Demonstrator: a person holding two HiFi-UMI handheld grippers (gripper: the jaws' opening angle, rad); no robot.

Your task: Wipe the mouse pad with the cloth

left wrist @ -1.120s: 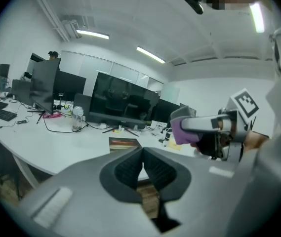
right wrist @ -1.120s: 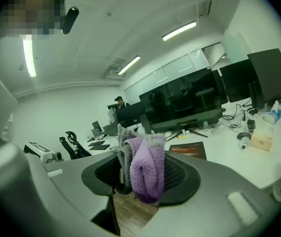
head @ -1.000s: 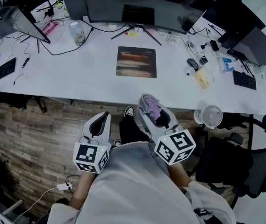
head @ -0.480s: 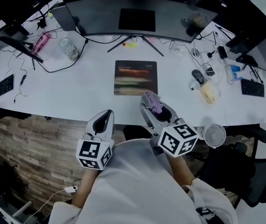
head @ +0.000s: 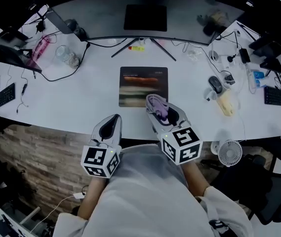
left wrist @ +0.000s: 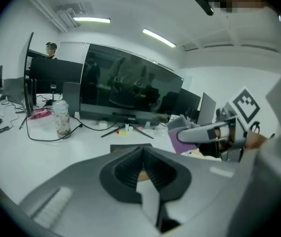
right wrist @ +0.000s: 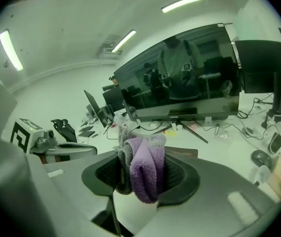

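A dark mouse pad with a blurred coloured print lies on the white desk in front of the wide monitor. My right gripper is shut on a bunched purple and grey cloth, held just over the pad's near right corner. In the right gripper view the cloth bulges out between the jaws, with the pad just beyond. My left gripper hangs at the desk's near edge, left of the pad, jaws closed with nothing between them.
A curved monitor on a stand sits behind the pad. A jar and cables lie to the left, a mouse and small items to the right. A small fan and an office chair are at the lower right.
Both grippers have advanced from in front of the desk to its near edge. The cloth in the right gripper now reaches the mouse pad's near right corner.
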